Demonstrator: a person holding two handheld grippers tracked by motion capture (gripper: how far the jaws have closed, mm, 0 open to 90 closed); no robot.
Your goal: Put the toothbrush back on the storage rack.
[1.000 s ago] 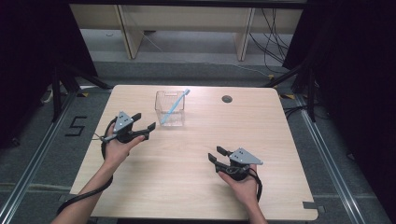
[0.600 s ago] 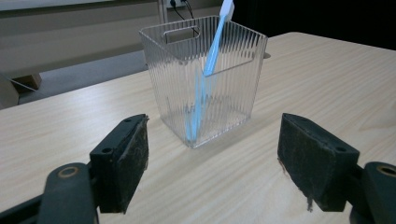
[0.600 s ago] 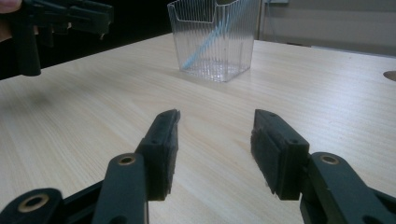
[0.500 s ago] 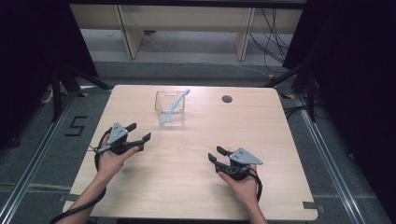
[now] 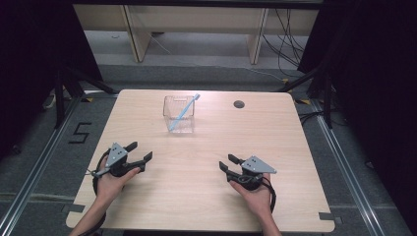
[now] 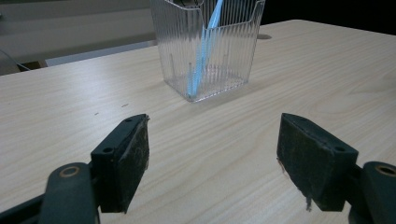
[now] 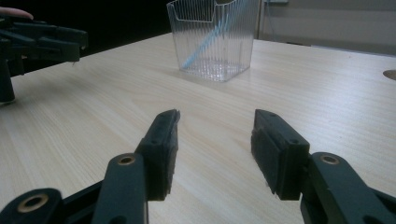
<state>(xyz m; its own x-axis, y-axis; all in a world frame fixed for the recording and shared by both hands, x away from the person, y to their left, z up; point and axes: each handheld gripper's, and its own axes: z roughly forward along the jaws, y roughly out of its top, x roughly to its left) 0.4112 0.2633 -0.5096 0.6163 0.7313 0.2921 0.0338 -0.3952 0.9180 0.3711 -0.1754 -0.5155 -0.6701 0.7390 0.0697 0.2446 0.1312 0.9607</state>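
High view: clear ribbed container (image 5: 179, 116) at twelve o'clock on wooden table (image 5: 295, 147), blue toothbrush (image 5: 183, 112) leaning inside. Left gripper (image 5: 140, 153) at eight o'clock, right gripper (image 5: 227, 163) at five o'clock, both gaping, empty, well apart from container.

Left gripper view: jaws spread wide over bare wood; container (image 6: 205, 46) ahead at twelve o'clock, toothbrush (image 6: 201, 51) tilted inside.

Right gripper view: jaws parted, nothing between; container (image 7: 214, 39) at twelve o'clock, left gripper (image 7: 42, 39) at ten o'clock.
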